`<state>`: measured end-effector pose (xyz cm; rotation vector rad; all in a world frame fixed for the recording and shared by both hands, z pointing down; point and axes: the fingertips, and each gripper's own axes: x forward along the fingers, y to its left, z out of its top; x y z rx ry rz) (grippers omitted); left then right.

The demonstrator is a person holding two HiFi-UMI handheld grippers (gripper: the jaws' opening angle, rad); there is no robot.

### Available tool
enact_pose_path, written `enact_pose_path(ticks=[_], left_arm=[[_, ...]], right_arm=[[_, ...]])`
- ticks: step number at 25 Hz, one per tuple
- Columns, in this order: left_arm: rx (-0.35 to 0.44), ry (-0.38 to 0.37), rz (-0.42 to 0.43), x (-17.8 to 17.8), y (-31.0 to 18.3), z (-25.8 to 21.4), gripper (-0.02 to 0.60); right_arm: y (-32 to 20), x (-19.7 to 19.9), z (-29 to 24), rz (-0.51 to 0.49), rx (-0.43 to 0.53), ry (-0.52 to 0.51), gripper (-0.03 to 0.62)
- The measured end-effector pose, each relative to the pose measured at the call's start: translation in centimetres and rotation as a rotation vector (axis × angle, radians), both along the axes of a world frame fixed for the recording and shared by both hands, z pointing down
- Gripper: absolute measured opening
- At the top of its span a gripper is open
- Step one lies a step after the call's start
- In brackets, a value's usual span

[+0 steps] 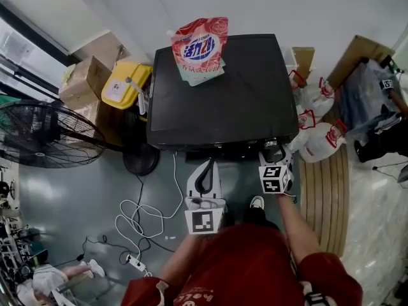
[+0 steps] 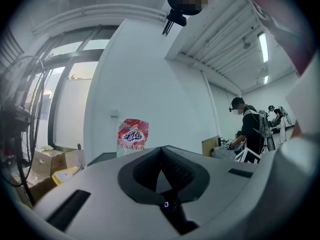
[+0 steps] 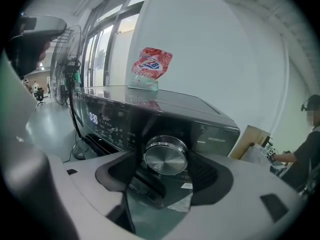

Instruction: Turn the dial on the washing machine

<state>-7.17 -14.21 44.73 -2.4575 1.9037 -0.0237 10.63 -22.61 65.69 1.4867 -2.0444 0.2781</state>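
Seen from the head view, a person stands at the front of a black washing machine (image 1: 223,101) with a detergent pouch (image 1: 199,48) on its lid. The right gripper (image 1: 274,152) is pushed up to the machine's front right corner, and the left gripper (image 1: 204,164) is held back, apart from the front edge. In the left gripper view, its tongs are pressed together on nothing and aimed over the lid toward the pouch. It has no part in this step and is best kept where it is. In the right gripper view, the brushed-metal dial (image 3: 165,155) sits on the dark control panel to the right of a lit display (image 3: 93,117), and the tongs pinch it, one pad (image 3: 207,171) on each side of its rim. The panel markings are too blurred to tell which setting is chosen. The turn should go well if the wrist rolls squarely about the dial's own centre with steady squeeze, since a polished rim is likely to slip under a tilted or loosening hold
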Motion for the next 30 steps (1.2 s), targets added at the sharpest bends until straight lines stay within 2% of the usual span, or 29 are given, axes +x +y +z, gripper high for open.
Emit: enact_pose_path(ticks=[7, 10, 18, 30], left_arm=[[-0.006, -0.005, -0.006, -0.2, -0.4, 0.2, 0.009], [-0.016, -0.002, -0.009, -0.3, -0.6, 0.4, 0.009], [-0.019, -0.007, -0.012, -0.8, -1.0, 0.5, 0.009], [-0.017, -0.009, -0.009, -0.9, -1.0, 0.9, 0.009]], right_arm=[[-0.4, 0.5, 1.1, 0.029, -0.007, 0.058, 0.308], [-0.4, 0.8, 1.7, 0.055, -0.031, 0.035, 0.308], [-0.8, 0.5, 1.1, 0.087, -0.007, -0.005, 0.304], [-0.8, 0.5, 1.1, 0.078, -0.009, -0.013, 0.296]])
